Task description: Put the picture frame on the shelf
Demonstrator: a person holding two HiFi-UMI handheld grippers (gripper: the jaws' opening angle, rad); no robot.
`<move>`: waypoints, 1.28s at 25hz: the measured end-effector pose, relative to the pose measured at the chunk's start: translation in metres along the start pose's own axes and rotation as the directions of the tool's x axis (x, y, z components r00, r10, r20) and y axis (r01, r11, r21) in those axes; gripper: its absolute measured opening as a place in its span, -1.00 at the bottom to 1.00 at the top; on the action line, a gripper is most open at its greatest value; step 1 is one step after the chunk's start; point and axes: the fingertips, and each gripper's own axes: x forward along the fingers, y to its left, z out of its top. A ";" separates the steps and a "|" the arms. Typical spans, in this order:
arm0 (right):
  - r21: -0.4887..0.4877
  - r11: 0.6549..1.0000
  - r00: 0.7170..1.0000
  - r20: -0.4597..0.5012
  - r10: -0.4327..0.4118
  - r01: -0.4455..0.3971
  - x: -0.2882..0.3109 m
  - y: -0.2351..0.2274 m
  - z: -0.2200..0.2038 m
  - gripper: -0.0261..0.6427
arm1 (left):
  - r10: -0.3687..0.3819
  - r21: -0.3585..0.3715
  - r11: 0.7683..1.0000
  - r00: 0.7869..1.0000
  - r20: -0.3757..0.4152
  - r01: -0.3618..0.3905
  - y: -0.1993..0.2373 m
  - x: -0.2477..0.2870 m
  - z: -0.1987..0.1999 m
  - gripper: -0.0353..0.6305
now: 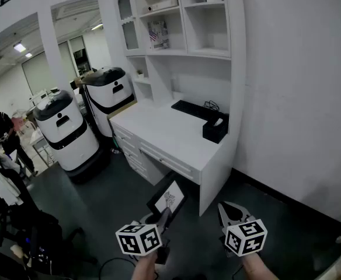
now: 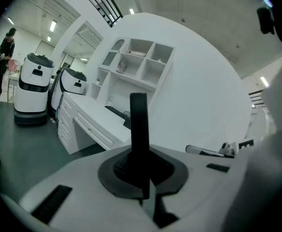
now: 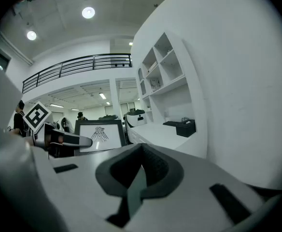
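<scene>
**White desk alcove, with the frame gripped in the left tongs**

White walls enclose a white desk (image 1: 159, 134) with drawers, topped by a built-in shelf (image 1: 185, 52) of open square compartments, one with an arched top. The floor (image 1: 106, 200) is dark green and matt.

The left tongs (image 1: 163, 217) are clenched on the lower edge of the picture frame (image 1: 167, 198). In the left gripper view the frame (image 2: 139, 129) stands edge-on as a thin black bar, pinched between the ribbed dark pads of the left tongs (image 2: 142, 170). The right tongs (image 1: 232, 213) are closed on nothing; the right gripper view shows their pads (image 3: 153, 166) meeting with no object between them.

The frame rises tilted from the left tongs over the floor, just in front of the desk's near corner and well below the shelf. It lies to the left of the right tongs and apart from them. Seen from the right gripper view, the frame (image 3: 98, 135) is a flat rectangle with a narrow black rim and a white print bearing a dark emblem.

A black keyboard (image 1: 192, 108) and a black box (image 1: 215, 130) rest on the desk.
</scene>
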 end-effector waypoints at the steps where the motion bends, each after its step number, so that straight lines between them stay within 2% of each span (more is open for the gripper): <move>1: -0.006 1.000 1.000 0.000 0.012 -0.012 0.001 0.000 0.001 -0.92 | 0.002 0.002 1.000 1.000 0.002 -0.002 -0.001 0.003 0.001 -0.83; 8: -0.005 0.999 0.999 0.008 0.038 -0.038 -0.005 -0.009 0.003 -0.92 | 0.018 -0.002 1.000 1.000 0.019 -0.018 -0.007 0.015 0.000 -0.83; 16: -0.013 0.999 0.999 0.026 0.038 -0.037 0.019 -0.023 0.024 -0.92 | -0.005 0.010 1.000 0.999 0.040 0.005 -0.008 0.041 0.030 -0.83; 24: -0.010 1.000 0.999 0.035 0.006 -0.006 0.083 -0.053 0.044 -0.92 | -0.037 0.039 0.999 0.998 0.060 0.034 0.023 0.101 0.086 -0.83; 32: -0.028 0.999 0.998 0.058 -0.021 0.023 0.183 -0.086 0.097 -0.92 | -0.100 0.043 0.994 0.990 0.101 0.096 0.065 0.185 0.173 -0.83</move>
